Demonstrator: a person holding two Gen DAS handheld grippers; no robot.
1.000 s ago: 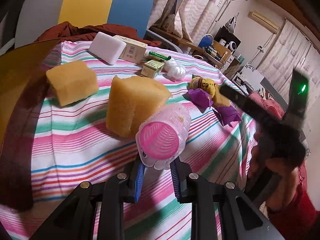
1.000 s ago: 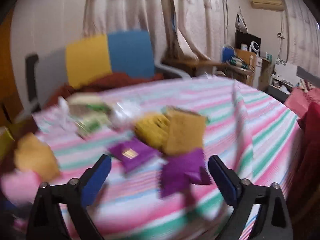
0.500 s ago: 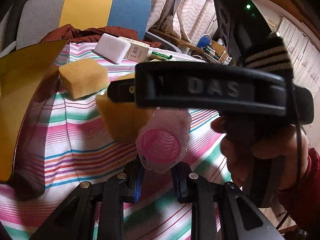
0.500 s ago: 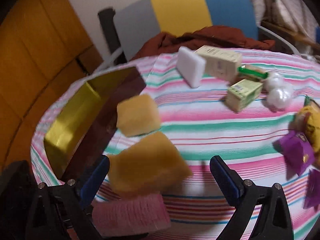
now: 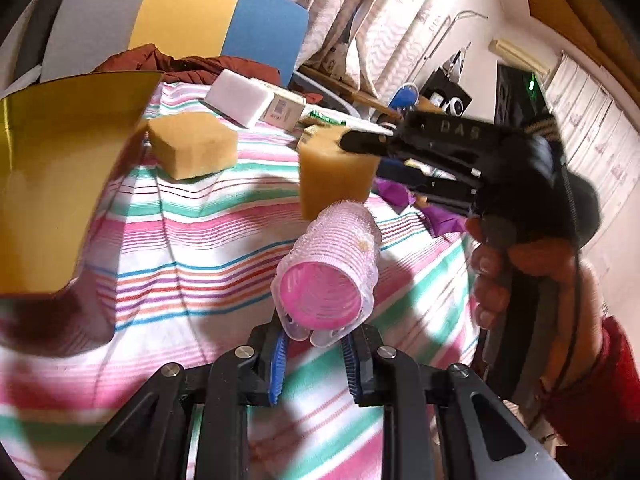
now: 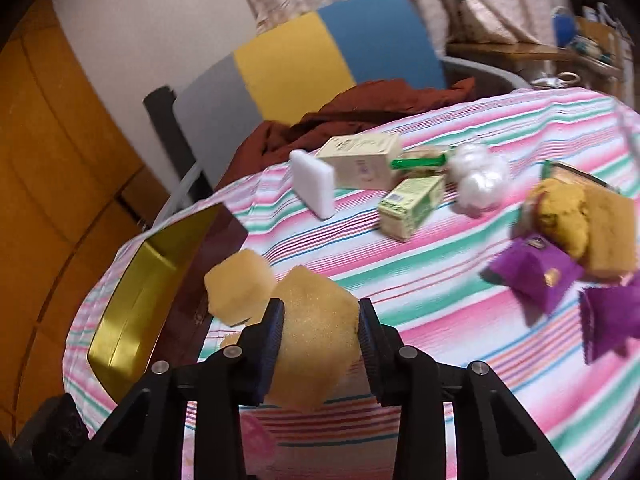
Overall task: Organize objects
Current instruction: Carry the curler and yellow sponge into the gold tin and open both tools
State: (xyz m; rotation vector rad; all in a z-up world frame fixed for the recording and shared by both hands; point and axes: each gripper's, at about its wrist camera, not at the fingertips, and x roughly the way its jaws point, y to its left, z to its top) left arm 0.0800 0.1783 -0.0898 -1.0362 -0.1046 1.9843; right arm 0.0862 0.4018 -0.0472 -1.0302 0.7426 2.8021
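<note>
At the far left of the striped pink, green and white tablecloth [image 6: 440, 264] lies an open gold-lined tin box [image 6: 132, 308], its shiny inner wall filling the left edge of the left wrist view [image 5: 52, 184]. Just right of it a small yellow foam sponge block [image 5: 192, 146] rests on the cloth. Near the middle, the left gripper [image 5: 316, 350] pinches the end of a pink ribbed hair roller [image 5: 328, 268] between its blue-padded fingers, holding it above the cloth. Right behind the roller, the right gripper [image 6: 320, 328] is pressed onto a larger yellow foam sponge chunk [image 6: 314, 336], squeezing it from both sides; in the left wrist view this chunk [image 5: 336, 176] hangs from the black tool. Further back sit a white rectangular eraser-like block [image 6: 314, 188], a cream carton box [image 6: 364, 160] and a small green-printed box [image 6: 412, 208], then white cotton balls [image 6: 480, 180]. Far right lie purple wrapped packets [image 6: 536, 276].
</note>
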